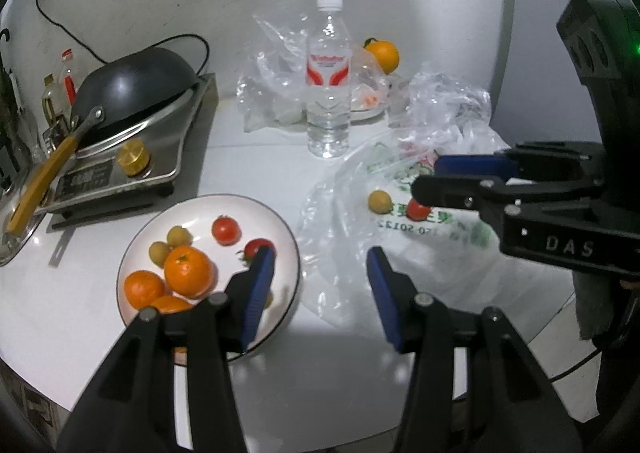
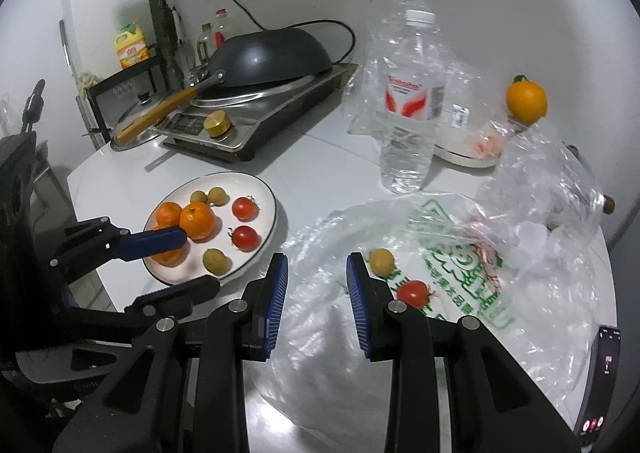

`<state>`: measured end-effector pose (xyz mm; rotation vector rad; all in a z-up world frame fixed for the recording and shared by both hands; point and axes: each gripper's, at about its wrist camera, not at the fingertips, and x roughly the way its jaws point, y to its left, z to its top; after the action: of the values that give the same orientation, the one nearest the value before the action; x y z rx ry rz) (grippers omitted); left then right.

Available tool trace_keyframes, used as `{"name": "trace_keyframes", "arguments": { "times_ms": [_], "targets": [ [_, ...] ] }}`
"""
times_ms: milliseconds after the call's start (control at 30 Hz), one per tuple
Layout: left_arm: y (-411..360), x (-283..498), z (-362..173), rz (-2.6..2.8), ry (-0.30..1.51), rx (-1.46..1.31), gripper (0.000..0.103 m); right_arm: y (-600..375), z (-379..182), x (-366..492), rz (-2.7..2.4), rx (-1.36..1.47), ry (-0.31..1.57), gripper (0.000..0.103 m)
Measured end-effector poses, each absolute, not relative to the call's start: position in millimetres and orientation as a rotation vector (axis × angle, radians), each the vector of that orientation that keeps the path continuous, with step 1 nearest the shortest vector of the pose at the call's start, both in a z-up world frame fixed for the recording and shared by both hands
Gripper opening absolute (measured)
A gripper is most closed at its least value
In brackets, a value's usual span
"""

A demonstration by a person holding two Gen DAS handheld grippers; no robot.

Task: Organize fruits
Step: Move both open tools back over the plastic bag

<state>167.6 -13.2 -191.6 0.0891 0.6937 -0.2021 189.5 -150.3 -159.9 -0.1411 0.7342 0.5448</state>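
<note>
Nearest the left wrist camera, the left gripper hung with its blue-padded jaws spread wide and holding nothing, one pad over the rim of the white plate and the other over the crumpled clear plastic bag. The right gripper likewise stood with jaws apart and nothing between them, low over the same bag on the white tabletop. The plate carried mandarins, two cherry tomatoes and small yellow-green fruits; on the printed part of the bag lay one loose tomato and one loose yellow-green fruit, just beside the right gripper's right pad. Farther back stood an upright water bottle with a white cap, and to its left a steel cooktop with a brass knob and a dark wok turned upside down on it. Beyond the bottle an orange sat by a second plate amid more plastic wrap, against a pale wall crossed by a black cable. Only the right wrist view showed a yellow oil bottle on a rack in the corner, a pot lid beside the cooktop, and a phone with a lit screen at the table's right edge; the left view alone caught the right gripper from the side.
</note>
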Motion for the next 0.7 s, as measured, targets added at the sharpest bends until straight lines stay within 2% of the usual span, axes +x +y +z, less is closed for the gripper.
{"name": "trace_keyframes", "arguments": {
  "times_ms": [700],
  "targets": [
    [-61.1,184.7,-193.2,-0.227,0.706,0.152,0.050,-210.8,-177.2,203.3,0.504,-0.066,0.751,0.032]
  ]
}}
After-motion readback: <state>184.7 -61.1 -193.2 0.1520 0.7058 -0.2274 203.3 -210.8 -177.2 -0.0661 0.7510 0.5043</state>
